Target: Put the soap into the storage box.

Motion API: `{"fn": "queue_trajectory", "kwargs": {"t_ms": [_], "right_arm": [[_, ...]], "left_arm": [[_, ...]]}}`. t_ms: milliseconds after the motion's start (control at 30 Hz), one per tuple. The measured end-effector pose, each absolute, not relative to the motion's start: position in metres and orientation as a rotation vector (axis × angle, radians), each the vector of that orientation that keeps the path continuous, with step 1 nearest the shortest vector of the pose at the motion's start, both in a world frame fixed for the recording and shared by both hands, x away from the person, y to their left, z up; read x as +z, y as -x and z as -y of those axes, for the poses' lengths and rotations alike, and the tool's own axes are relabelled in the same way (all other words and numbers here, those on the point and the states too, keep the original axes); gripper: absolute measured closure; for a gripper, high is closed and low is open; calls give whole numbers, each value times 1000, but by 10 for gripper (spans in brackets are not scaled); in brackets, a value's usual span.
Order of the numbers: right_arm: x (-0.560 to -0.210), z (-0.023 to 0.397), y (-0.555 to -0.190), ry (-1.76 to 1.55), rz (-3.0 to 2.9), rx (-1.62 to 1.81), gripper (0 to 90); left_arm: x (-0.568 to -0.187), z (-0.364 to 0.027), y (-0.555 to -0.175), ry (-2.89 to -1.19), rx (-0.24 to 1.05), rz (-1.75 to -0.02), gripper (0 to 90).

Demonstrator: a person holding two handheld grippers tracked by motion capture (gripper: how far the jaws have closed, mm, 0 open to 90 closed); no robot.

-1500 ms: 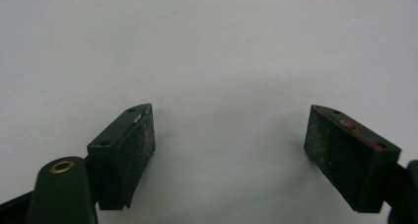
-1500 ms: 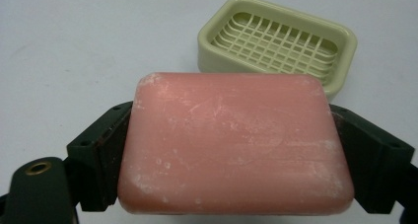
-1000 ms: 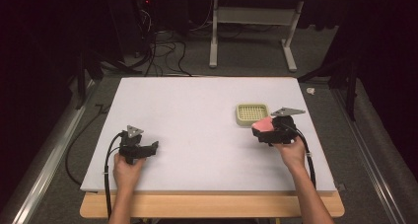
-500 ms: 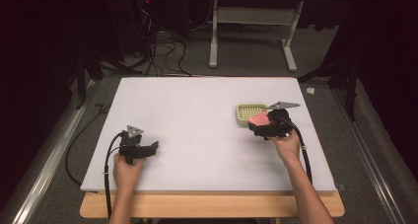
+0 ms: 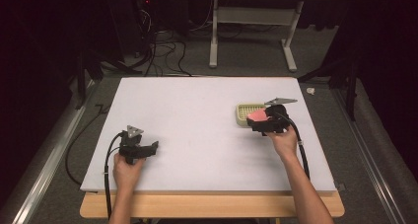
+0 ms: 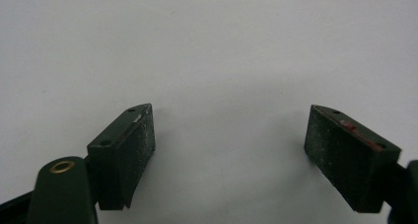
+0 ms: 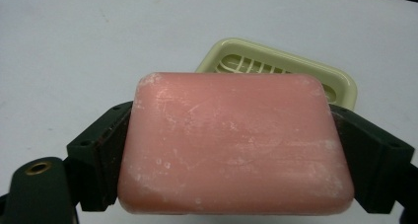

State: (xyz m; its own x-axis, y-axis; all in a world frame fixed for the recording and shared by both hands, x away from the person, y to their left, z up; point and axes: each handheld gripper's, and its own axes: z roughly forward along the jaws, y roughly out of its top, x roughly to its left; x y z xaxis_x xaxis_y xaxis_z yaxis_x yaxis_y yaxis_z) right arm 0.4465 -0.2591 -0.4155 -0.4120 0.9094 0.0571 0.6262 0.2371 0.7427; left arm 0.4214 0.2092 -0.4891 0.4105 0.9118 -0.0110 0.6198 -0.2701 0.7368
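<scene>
Pink soap bar (image 7: pixel 235 142) clamped by its short ends in right gripper (image 5: pixel 262 123), poised above slatted cream dish (image 7: pixel 340 83); likely rigid, slick, easily dented. Left gripper (image 6: pixel 236 160) wide open, empty, on white table (image 5: pixel 187 110)

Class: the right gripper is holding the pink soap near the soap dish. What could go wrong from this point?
1. The soap is clamped only by its two ends in the right gripper; it may slip out.
2. The dish lies loose on the table, so lowering the soap onto its rim could tip or push it.
</scene>
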Motion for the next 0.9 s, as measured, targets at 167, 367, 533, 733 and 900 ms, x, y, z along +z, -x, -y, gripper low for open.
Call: {"fn": "queue_trajectory", "kwargs": {"t_ms": [167, 367, 533, 733, 900], "right_arm": [[-419, 262, -451, -1434, -2125, 988, 136], [-419, 262, -456, -1451, -2114, 982, 136], [-417, 256, -466, -1440, -2122, 956, 137], [-417, 252, -476, -1446, -2124, 938, 137], [-417, 250, -483, -1464, -2115, 942, 136]], "left_arm": [[-489, -209, -421, -1997, 558, -1298, 200], [-489, -209, -421, -1997, 558, -1298, 200], [-489, -209, -421, -1997, 558, -1298, 200], [-489, -209, -421, -1997, 558, -1298, 200], [-489, -209, -421, -1998, 557, -1298, 200]]}}
